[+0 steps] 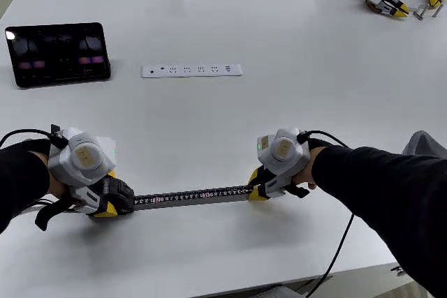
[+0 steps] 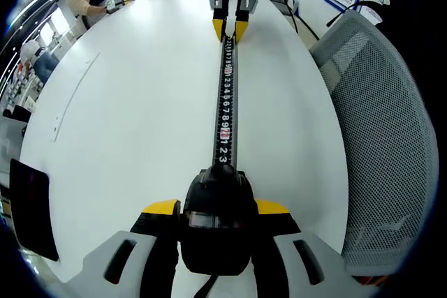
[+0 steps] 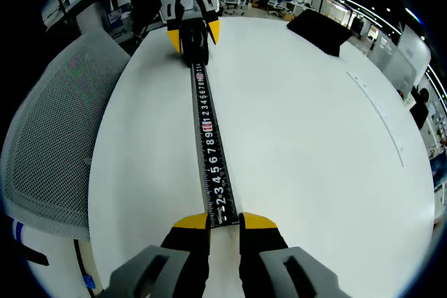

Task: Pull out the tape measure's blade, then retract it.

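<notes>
Your left gripper (image 2: 216, 209) is clenched around the black tape measure case (image 2: 216, 232), which rests on the white table (image 1: 300, 75) on your side of the power strip (image 1: 192, 70), out past its left end. Your right gripper (image 3: 223, 222) is pinched on the tip of the blade (image 3: 208, 137), on your side of the power strip, just past its right end. The blade lies flat on the table, drawn out straight between the two grippers, roughly parallel to the power strip, with its numbers facing up.

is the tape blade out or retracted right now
Out: the blade stretches from the case in the left hand-held gripper to the right hand-held gripper pinching its end.
</notes>
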`<state>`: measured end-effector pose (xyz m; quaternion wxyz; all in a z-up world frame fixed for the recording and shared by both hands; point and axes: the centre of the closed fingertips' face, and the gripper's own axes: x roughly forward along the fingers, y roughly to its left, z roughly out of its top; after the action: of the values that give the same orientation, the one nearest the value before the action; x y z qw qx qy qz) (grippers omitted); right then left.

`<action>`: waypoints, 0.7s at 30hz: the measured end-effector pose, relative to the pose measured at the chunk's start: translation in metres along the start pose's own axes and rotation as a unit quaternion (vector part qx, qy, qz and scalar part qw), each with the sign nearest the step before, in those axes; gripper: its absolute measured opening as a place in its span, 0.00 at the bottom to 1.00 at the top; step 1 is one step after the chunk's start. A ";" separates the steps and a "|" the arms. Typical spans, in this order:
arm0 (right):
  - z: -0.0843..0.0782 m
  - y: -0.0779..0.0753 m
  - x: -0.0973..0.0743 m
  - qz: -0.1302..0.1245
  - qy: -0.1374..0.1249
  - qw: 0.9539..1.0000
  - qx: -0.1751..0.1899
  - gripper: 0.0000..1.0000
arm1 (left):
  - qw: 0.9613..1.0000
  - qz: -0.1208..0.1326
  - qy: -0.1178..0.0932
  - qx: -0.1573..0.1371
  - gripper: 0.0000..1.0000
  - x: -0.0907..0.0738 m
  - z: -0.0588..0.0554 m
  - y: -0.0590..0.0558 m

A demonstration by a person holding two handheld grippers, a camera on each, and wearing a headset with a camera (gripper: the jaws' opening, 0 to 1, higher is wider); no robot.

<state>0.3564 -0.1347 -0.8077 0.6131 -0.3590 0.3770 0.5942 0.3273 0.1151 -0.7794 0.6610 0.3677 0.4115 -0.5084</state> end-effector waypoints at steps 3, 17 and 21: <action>-0.001 0.001 -0.001 -0.008 -0.003 1.000 -0.009 0.13 | 1.000 0.006 0.002 -0.002 0.34 -0.001 0.000 0.001; 0.002 0.001 -0.019 -0.024 -0.041 0.999 0.007 0.18 | 0.999 0.015 -0.008 -0.045 0.39 -0.022 -0.009 0.001; 0.004 0.004 -0.026 -0.032 -0.051 0.998 0.015 0.21 | 0.996 0.014 -0.031 -0.085 0.42 -0.029 -0.014 -0.002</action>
<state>0.3525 -0.1432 -0.7824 0.6559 -0.3303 0.3423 0.5861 0.3188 0.1384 -0.7581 0.7089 0.3005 0.4276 -0.4736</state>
